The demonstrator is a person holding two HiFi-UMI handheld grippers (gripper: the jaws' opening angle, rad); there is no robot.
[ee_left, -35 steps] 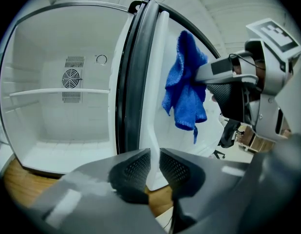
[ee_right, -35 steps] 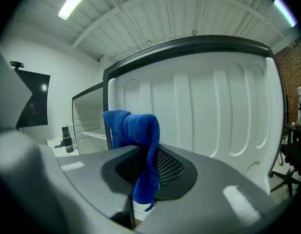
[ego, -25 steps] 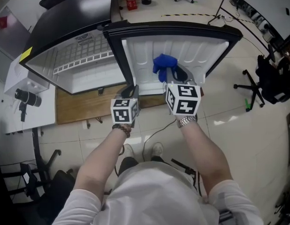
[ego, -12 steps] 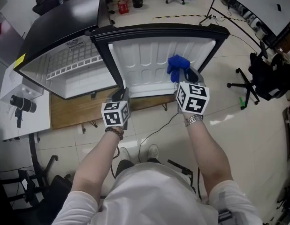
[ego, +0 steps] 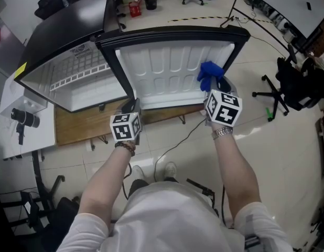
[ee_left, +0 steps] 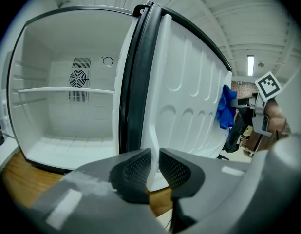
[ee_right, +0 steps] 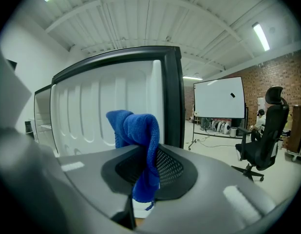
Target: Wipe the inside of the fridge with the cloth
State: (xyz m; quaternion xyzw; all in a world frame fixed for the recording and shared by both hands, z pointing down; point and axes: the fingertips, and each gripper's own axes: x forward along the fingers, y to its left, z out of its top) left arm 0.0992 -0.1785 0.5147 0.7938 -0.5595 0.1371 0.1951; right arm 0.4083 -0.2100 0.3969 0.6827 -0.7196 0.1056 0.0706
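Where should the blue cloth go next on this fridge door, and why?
Probably sweep the right gripper toward the hinge side, along a lower strip. Its blue cloth sits against the door liner close to the door's outer edge, so little is left that way, and the left gripper is clamped on the liner's white rim, steadying the door.

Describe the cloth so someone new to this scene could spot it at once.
Find the small fridge's open door, white ribbed liner facing the person. Near its right edge, the right gripper pinches a bunched blue cloth. It is the only bright blue thing among white plastic and grey jaws.
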